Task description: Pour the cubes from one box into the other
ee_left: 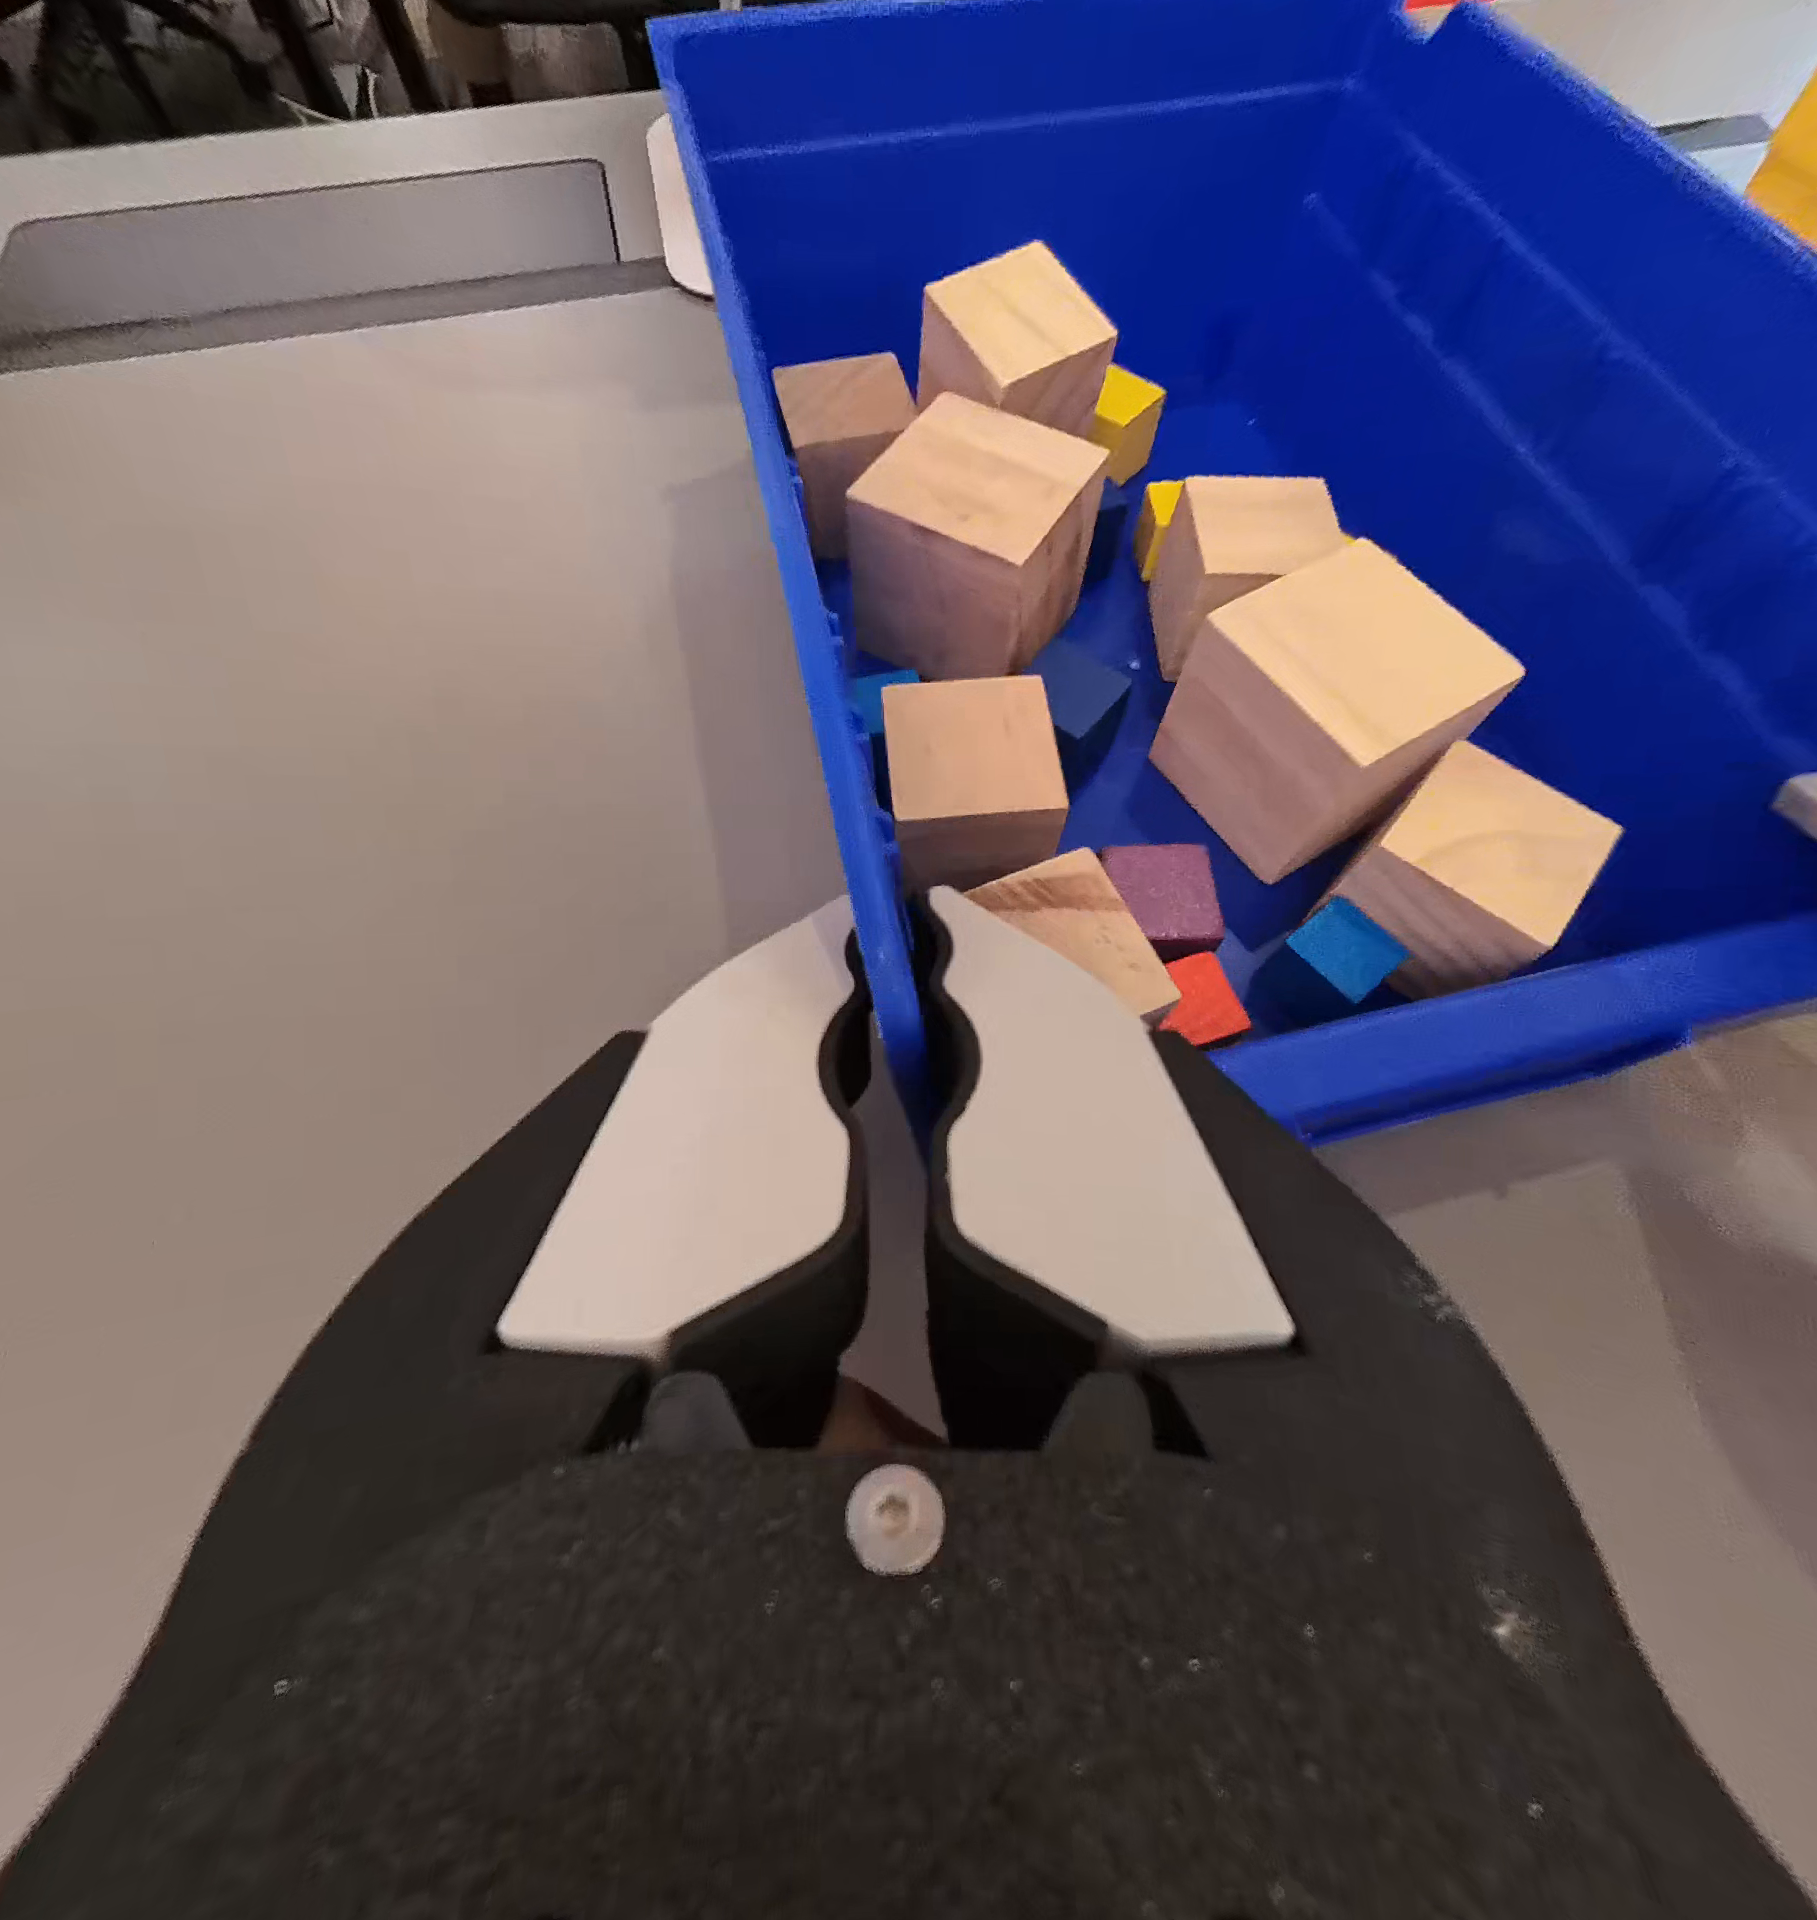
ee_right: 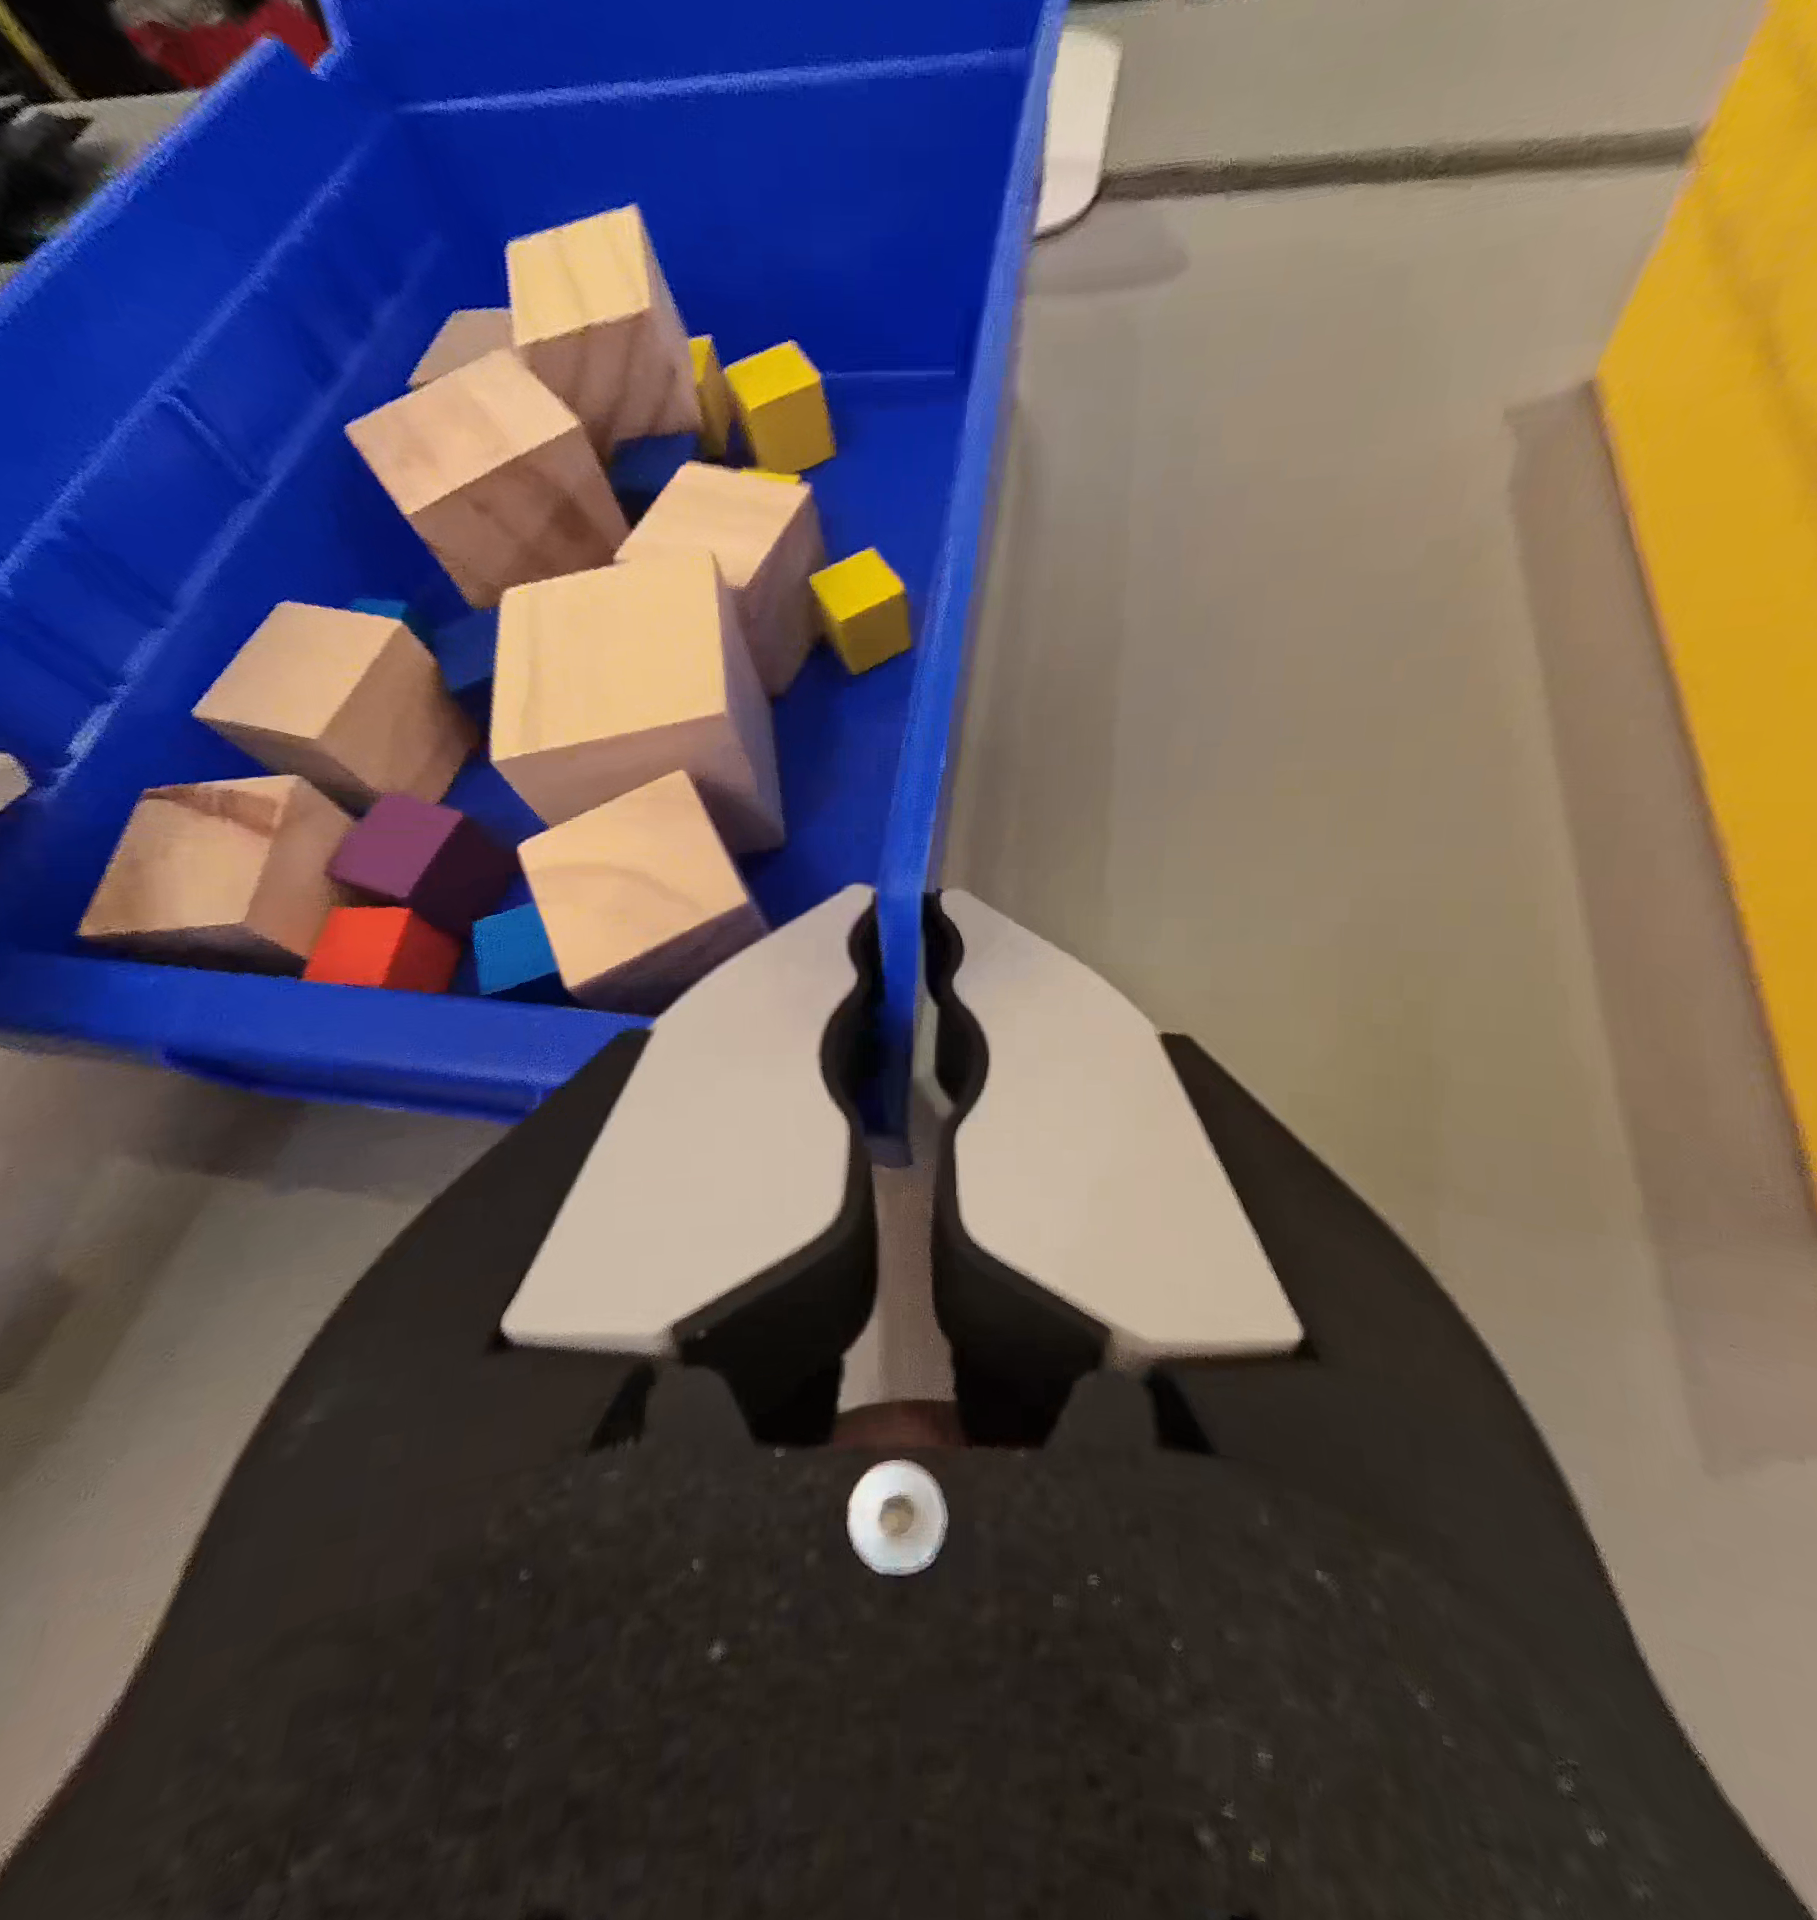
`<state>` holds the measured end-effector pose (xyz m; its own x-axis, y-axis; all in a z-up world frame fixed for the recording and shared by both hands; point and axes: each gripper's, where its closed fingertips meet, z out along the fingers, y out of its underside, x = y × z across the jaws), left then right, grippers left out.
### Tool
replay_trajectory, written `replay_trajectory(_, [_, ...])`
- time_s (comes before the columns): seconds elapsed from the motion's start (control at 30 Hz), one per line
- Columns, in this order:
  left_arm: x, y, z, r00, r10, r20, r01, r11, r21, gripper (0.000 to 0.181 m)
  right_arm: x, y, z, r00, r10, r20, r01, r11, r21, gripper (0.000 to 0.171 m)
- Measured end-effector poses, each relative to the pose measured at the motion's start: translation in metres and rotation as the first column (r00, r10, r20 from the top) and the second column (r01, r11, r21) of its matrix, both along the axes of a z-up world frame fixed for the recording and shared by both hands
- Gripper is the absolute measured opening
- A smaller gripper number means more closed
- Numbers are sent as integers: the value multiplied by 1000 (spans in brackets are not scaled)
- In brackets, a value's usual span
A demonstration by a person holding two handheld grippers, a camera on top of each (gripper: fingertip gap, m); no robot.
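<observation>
The blue box (ee_left: 1506, 343) is held from both sides. Its left wall is pinched between the fingers of the left gripper (ee_left: 896, 914), and its right wall is pinched in the same way by the right gripper (ee_right: 899, 909); each pair of fingers is pressed against the thin plastic near the box's near corner. Whether the box is lifted clear of the bench (ee_left: 312, 779) or rests on it cannot be told, since the views are blurred at the edges.

Inside the blue box, large plain wooden cubes (ee_left: 1319, 696) are heaped together with smaller painted ones: a purple cube (ee_right: 416, 852), a red cube (ee_right: 379, 948), yellow cubes (ee_right: 779, 405) and light blue cubes (ee_left: 1345, 948).

The bench is seen as a flat, matte grey surface, crossed by a dark seam toward the far side. A yellow box (ee_right: 1756, 582) stands on it to the right, well apart from the blue one. A white rounded object (ee_right: 1070, 135) is partly hidden behind the blue box. Beyond the bench's far edge, dark, cluttered shapes are seen in the room, too dim to be made out.
</observation>
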<state>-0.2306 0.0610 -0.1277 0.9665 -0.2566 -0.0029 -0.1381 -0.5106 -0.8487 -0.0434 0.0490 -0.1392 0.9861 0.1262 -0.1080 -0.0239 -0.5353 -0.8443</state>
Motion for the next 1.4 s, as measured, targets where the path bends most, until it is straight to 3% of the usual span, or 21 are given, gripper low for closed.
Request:
replay_trajectory(0.13, [-24,-1,9,998,20,54,-20,1000,-4,4,-23,1,22,999,-37,28,34,994,100,3])
replay_trajectory(0.3, [-110,-4,36,987,140,81,-146,986,80,3,-107,9,48,999,14,37,-21,984,176,3])
replay_trajectory(0.43, [-191,-5,44,974,228,14,-228,967,115,2,-189,15,35,993,111,39,-115,988,99,4])
replay_trajectory(0.57, [-243,3,16,979,202,20,-203,976,82,2,-241,10,8,987,154,45,-156,987,31,5])
replay_trajectory(0.7, [-263,10,4,956,192,223,-211,975,67,4,-264,7,3,974,220,49,-223,973,64,11])
replay_trajectory(0.8, [-262,8,6,958,210,194,-222,974,44,7,-266,-1,3,953,303,14,-303,953,16,13])
replay_trajectory(0.87, [-259,3,19,963,217,158,-230,971,66,23,-263,-16,5,922,380,-70,-383,923,-43,13])
replay_trajectory(1.0, [-257,-19,55,957,263,126,-281,946,159,28,-214,-47,23,866,490,-99,-494,869,-22,20])
replay_trajectory(1.13, [-235,-46,65,956,242,163,-269,948,172,28,-110,-71,33,879,477,-3,-477,879,27,20])
replay_trajectory(1.27, [-189,-75,42,943,201,266,-236,966,109,27,29,-86,46,945,290,152,-314,934,170,21])
replay_trajectory(1.4, [-140,-107,10,953,141,269,-162,985,56,25,163,-106,48,983,58,176,-116,934,337,22])
